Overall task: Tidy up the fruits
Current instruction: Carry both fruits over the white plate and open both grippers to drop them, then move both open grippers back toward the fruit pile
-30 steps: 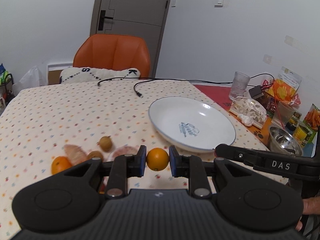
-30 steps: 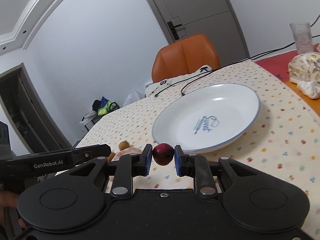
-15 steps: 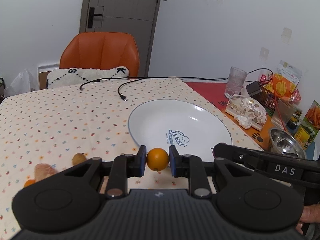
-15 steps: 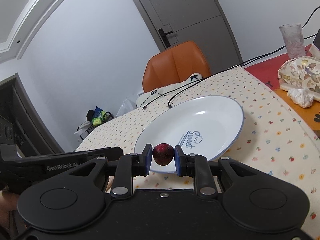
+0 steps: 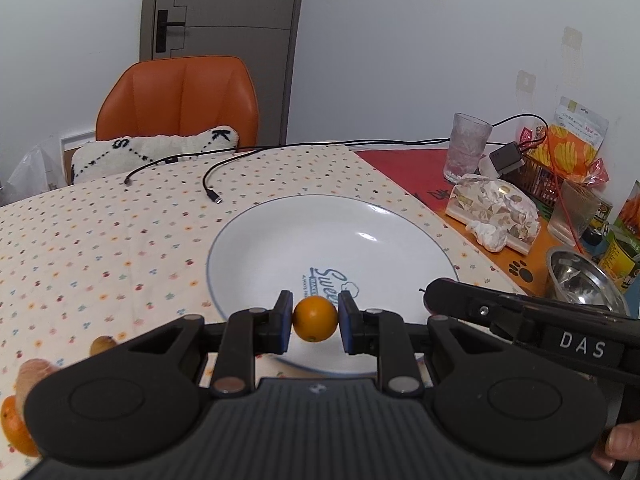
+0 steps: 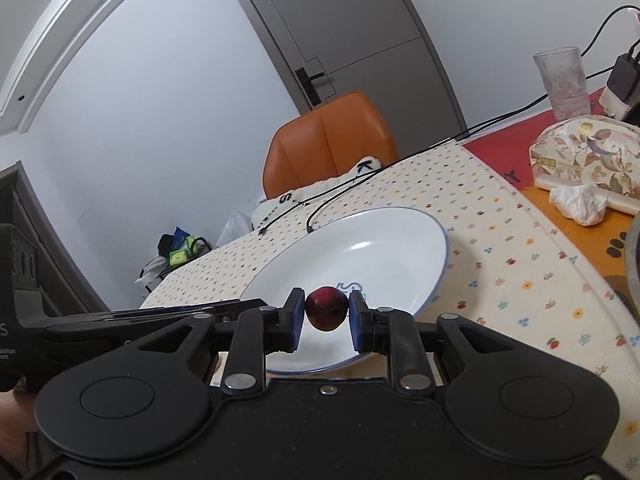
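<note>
My left gripper (image 5: 315, 319) is shut on a small orange (image 5: 315, 318), held above the near rim of a white plate (image 5: 280, 248) with a blue rim. My right gripper (image 6: 326, 309) is shut on a dark red fruit (image 6: 326, 307), also over the near part of the same plate (image 6: 392, 248). The plate holds nothing. At the left edge of the left wrist view lie another orange (image 5: 12, 428), a pale pinkish fruit (image 5: 34, 372) and a small brown fruit (image 5: 102, 346) on the dotted tablecloth. The right gripper's body (image 5: 520, 320) shows at the right of that view.
Black cables (image 5: 208, 188) trail across the cloth behind the plate. At the right stand a glass (image 5: 468, 148), a flowered tissue pouch (image 5: 492, 208), a steel bowl (image 5: 580, 284) and snack packs (image 5: 576, 140). An orange chair (image 5: 180, 100) with a cushion sits behind the table.
Both grippers have carried their fruits forward and to the right, from beside the loose fruits to above the plate's near part. The plate looks bigger and closer.
</note>
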Tool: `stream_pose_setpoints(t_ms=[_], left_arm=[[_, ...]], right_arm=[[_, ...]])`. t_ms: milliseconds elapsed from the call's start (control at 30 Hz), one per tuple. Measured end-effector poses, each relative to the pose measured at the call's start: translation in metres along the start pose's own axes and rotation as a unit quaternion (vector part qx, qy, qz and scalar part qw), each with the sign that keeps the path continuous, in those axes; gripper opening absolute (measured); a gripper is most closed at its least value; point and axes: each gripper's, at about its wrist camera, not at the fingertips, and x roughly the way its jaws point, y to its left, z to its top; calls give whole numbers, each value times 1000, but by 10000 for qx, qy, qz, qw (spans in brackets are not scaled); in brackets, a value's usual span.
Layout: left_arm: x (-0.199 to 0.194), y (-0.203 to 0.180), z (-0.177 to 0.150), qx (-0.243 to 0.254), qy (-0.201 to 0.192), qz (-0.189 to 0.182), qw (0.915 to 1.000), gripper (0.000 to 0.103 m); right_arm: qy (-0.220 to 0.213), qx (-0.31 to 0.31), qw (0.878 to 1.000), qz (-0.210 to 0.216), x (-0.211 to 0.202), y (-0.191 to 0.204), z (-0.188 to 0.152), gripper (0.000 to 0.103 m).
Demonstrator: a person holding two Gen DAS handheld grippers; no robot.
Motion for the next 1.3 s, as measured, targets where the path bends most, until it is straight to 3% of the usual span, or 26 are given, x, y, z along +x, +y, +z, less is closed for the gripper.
stream_pose_setpoints(t_ms=[300, 433, 567, 700, 1067, 1233, 1300], left_arm=[[-3, -3, 4, -138, -96, 61, 9998, 27], [-10, 4, 0, -244, -36, 139, 9996, 30], [-22, 12, -4, -321, -57, 292, 9990, 55], [-36, 18, -8, -382, -186, 468, 9980, 70], [-67, 37, -21, -509, -318, 733, 9955, 81], [-80, 47, -28, -566, -384, 839, 9941, 83], [-86, 52, -31, -568, -412, 880, 9936, 84]], right_arm=[[-85, 76, 9999, -123, 0, -3, 0, 22], [-147, 119, 9996, -199, -1, 0, 0, 29], [-202, 102, 9996, -192, -5, 5, -2, 34], [-188, 133, 9995, -231, -10, 8, -6, 44], [-115, 64, 9995, -292, -22, 22, -20, 71], [-71, 0, 9994, -331, -25, 34, -25, 93], [-98, -33, 9994, -337, -27, 39, -25, 97]])
